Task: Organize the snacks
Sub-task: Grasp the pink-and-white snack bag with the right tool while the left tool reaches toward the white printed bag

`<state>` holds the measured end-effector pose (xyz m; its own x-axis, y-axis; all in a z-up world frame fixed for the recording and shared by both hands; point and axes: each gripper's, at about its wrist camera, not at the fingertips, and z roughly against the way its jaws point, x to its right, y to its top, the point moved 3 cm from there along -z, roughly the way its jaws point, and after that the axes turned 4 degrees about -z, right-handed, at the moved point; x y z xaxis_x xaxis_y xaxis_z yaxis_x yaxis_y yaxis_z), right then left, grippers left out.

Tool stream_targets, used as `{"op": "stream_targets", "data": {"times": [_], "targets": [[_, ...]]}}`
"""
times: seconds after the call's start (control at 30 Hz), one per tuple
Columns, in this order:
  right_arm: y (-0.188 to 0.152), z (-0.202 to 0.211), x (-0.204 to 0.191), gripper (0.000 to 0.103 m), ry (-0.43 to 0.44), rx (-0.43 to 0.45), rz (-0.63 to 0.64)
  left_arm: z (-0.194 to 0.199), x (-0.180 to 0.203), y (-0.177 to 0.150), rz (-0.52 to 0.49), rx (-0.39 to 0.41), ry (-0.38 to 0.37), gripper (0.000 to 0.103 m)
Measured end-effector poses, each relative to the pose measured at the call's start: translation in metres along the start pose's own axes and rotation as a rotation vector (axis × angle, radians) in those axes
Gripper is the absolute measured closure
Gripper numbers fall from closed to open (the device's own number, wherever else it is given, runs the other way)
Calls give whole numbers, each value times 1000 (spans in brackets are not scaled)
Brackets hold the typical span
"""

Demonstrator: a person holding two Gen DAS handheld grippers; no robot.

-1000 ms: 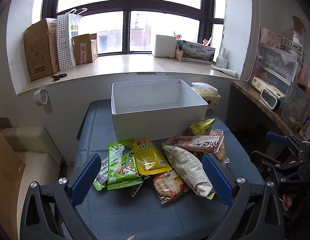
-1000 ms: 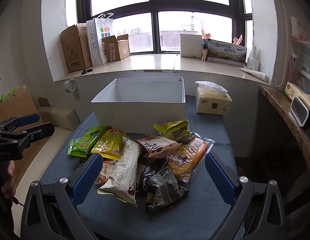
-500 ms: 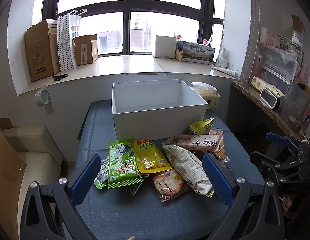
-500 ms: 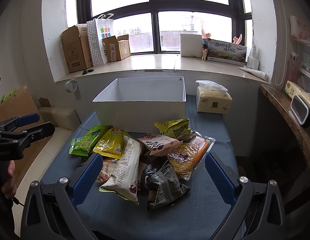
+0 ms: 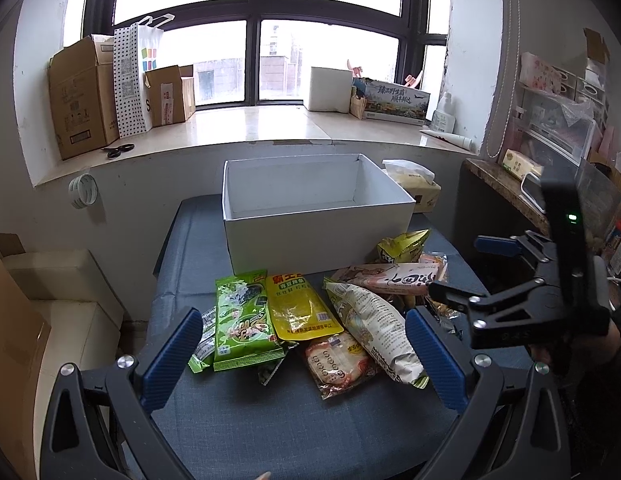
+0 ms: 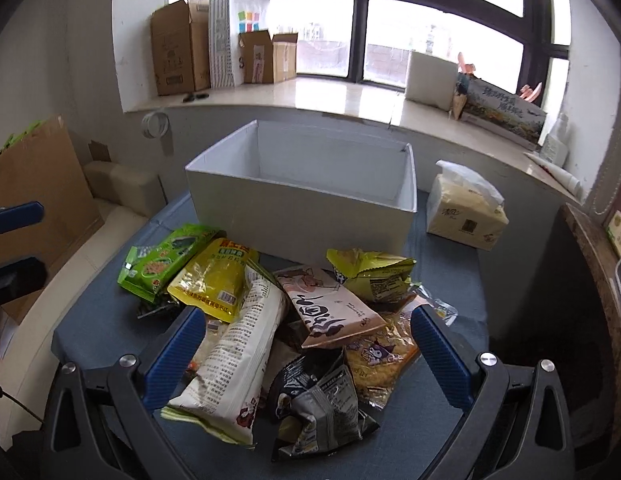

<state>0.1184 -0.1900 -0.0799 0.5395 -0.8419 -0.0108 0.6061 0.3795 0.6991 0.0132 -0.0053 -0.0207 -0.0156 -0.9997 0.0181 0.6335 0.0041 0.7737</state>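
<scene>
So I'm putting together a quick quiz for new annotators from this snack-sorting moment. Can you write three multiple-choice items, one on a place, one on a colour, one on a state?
1. Where is the tissue pack?
A. inside the white box
B. on the table beside the white box
C. on the windowsill

2. What colour is the snack bag lying between the green bag and the long white bag?
A. yellow
B. red
C. blue

3. What is the state of the white box?
A. closed with a lid
B. full of snacks
C. open, with no snacks visible inside

Answers:
1 B, it stands on the blue cloth next to the box's side wall.
2 A, the yellow bag lies between them.
3 C, only bare white walls and floor show; all snacks lie in front.
</scene>
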Motion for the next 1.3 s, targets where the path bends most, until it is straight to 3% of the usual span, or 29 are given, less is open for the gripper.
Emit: {"op": "stream_targets", "data": {"times": [0.3,0.43,0.63,0.67,0.77,0.8,0.93,1.13,1.3], "targets": [[17,-89,3,0,5,-241,120,-13,-6,-14,9,-45,14,0],[11,-113,11,0,21,-323,104,-22,-12,-17,30,-67,16,0],[7,-126,27,1,107,-372,25,-36,-14,-19,37,-94,11,0],[6,-127,30,6,123,-379,10,-37,-14,-19,38,-96,9,0],[2,-132,34,35,105,-447,43,-42,-15,-21,42,-107,6,0],[0,-133,33,38,116,-466,51,-43,-15,-21,43,-109,7,0],[-5,-125,20,44,75,-449,146,-47,-18,-23,50,-117,8,0],[0,-105,17,45,68,-394,123,-52,-15,-21,44,-133,7,0],[4,-70,39,45,70,-345,57,-59,-7,-20,34,-146,-1,0]]}}
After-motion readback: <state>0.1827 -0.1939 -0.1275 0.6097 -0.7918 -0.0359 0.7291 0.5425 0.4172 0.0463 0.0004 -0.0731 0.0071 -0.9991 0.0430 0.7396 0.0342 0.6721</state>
